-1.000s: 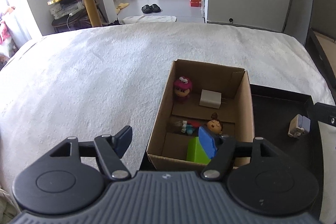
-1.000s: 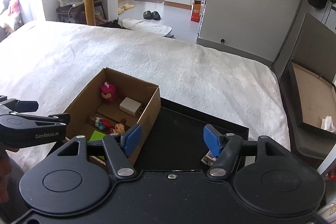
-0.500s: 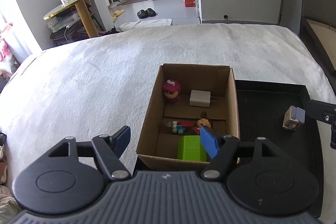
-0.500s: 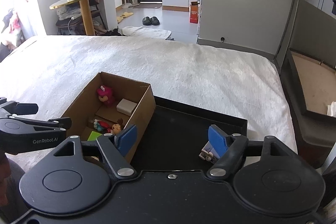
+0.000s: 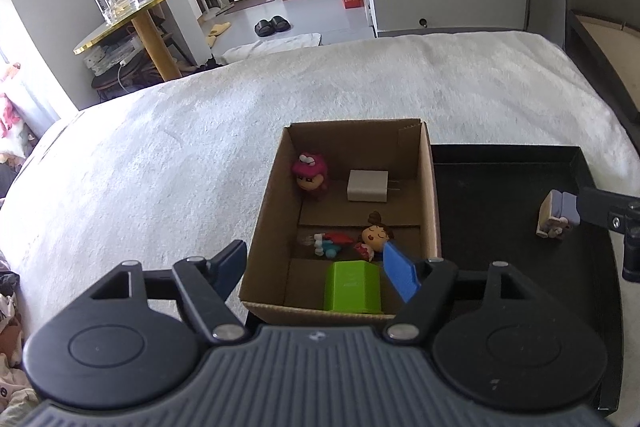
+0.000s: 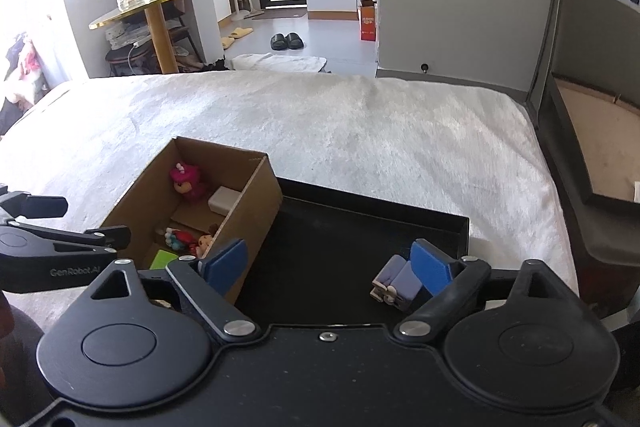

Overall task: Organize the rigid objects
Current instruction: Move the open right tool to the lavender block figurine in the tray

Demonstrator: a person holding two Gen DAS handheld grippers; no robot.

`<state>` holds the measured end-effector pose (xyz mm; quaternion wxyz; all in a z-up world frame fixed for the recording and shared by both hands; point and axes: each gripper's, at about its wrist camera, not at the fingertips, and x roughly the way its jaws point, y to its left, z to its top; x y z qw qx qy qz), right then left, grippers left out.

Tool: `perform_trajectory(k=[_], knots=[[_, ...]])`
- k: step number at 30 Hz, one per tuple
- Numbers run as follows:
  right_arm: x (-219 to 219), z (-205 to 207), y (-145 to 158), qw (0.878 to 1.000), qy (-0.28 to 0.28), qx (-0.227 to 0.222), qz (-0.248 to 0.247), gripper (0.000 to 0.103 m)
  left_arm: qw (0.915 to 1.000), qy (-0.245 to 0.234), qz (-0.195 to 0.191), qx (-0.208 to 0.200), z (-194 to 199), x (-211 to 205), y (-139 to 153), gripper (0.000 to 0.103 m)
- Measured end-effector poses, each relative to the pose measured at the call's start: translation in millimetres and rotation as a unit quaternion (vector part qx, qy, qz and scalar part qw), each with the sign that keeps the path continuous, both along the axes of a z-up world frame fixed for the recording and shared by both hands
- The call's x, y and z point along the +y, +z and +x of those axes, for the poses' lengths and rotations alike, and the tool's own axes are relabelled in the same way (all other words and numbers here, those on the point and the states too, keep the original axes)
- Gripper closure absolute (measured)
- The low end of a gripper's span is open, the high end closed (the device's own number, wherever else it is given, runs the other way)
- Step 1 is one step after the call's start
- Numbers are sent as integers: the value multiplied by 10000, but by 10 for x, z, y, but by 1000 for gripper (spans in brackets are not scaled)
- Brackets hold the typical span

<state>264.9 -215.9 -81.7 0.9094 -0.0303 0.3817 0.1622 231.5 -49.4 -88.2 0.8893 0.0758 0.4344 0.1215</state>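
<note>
Your right gripper [image 6: 332, 267] has just been spreading its jaws, released, the small lavender toy [image 6: 394, 281] lying loose by its right pad on the smooth black tray [image 6: 400, 223], long axis slanting toward the fuzzy blanket [image 6: 360, 131]. Your left gripper [image 5: 316, 269] gapes empty above the cardboard box [image 5: 430, 187].

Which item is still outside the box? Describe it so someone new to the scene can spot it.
On the white bedspread, a black tray sits beside the cardboard box. The only thing on the tray is a small pale lilac and cream figurine, lying near the right gripper, whose jaws have just been opening. Unlike the toys in the box, it lies alone.
</note>
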Motion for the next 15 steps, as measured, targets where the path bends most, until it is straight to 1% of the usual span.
perform_trajectory(k=[7,9,12,15], knots=[[-148,100,-200,9998,15,162,144,11,9998,-74,181,40,99,-112,-26,29],[-175,140,-254,9997,25,198,174,10,9997,-92,202,73,134,-146,-51,29],[-215,202,-340,9995,32,226,230,6,9996,-134,221,123,191,-199,-100,28],[-270,246,-452,9991,-67,272,327,6,9993,-217,261,160,254,-264,-162,28]])
